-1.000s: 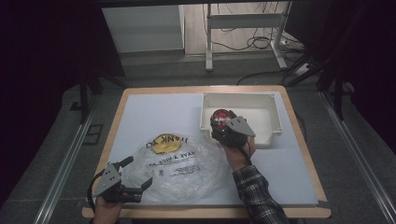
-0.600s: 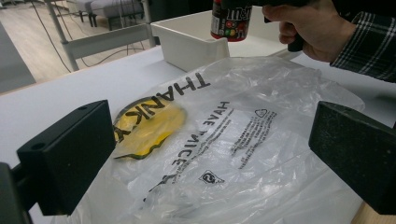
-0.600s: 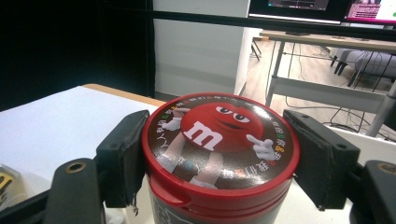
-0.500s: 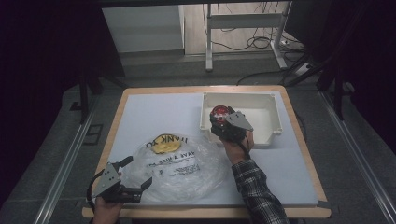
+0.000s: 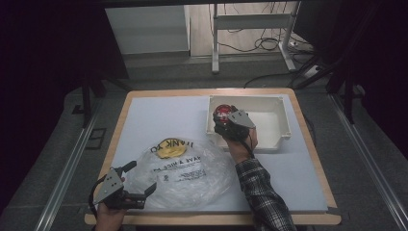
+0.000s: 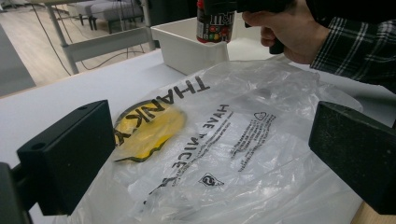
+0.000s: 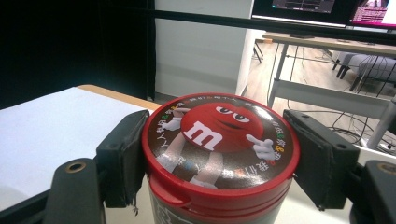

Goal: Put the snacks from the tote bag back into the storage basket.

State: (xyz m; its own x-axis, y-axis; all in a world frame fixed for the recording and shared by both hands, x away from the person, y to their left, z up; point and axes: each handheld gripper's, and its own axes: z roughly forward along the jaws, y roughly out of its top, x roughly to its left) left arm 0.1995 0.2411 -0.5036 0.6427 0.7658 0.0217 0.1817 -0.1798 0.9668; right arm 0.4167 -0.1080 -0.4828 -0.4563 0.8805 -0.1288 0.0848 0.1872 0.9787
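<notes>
Item 1, nearest: left gripper (image 5: 143,180), at the table's near-left corner, is sitting with jaws spread wide and gripping nothing, pointing toward 2 o'clock across the bag.

Item 2: clear crinkled plastic bag with black lettering and a yellow smiley print (image 5: 185,168) is lying flat on the white table (image 5: 154,118); its near-left edge is lying just at the left gripper's jaws.

Item 3: right gripper (image 5: 222,118) is clamping a red-lidded cylindrical candy canister (image 7: 219,140), jaws pressing its sides below the lid. The canister is standing upright, long axis vertical, at the near-left corner of the white rectangular plastic tub (image 5: 269,108).

Relation governing the coming move: the bag is lying at 7 o'clock from the canister, close by; the bag's mouth cannot be made out.
</notes>
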